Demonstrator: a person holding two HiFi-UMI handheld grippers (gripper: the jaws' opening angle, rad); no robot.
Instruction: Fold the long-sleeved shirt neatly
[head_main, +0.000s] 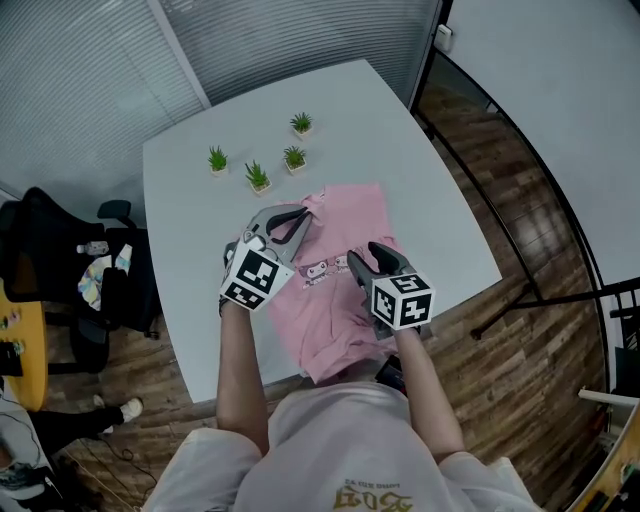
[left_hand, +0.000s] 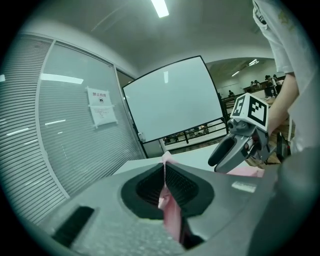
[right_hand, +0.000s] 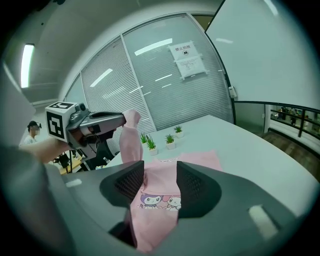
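A person works two hand-held grippers over a pink long-sleeved shirt (head_main: 340, 255) that lies on a white table (head_main: 430, 190). The shirt is spread against the table's near edge, and its lower part hangs over that edge toward the person. The left gripper (head_main: 300, 214) has its jaws clamped tight on a thin pinch of the pink sleeve (right_hand: 129, 140), which is raised off the table and hangs limp from the grip. The right gripper (head_main: 368, 257) hovers just above the shirt's right side. Its jaws stand apart, and the cartoon print (right_hand: 157, 201) on the chest shows through the gap. No pad visibly presses on the cloth. Four small potted plants (head_main: 257, 177) stand toward the far left corner, well apart from the garment.

The cloth looks light, soft and floppy. It will likely sag, wrinkle and drag along the tabletop rather than keep any shape, so a single pinch moves only part of it. Cuffs, shoulder seams and hem corners seem the surest places to take hold, with both grippers keeping a fold line taut.
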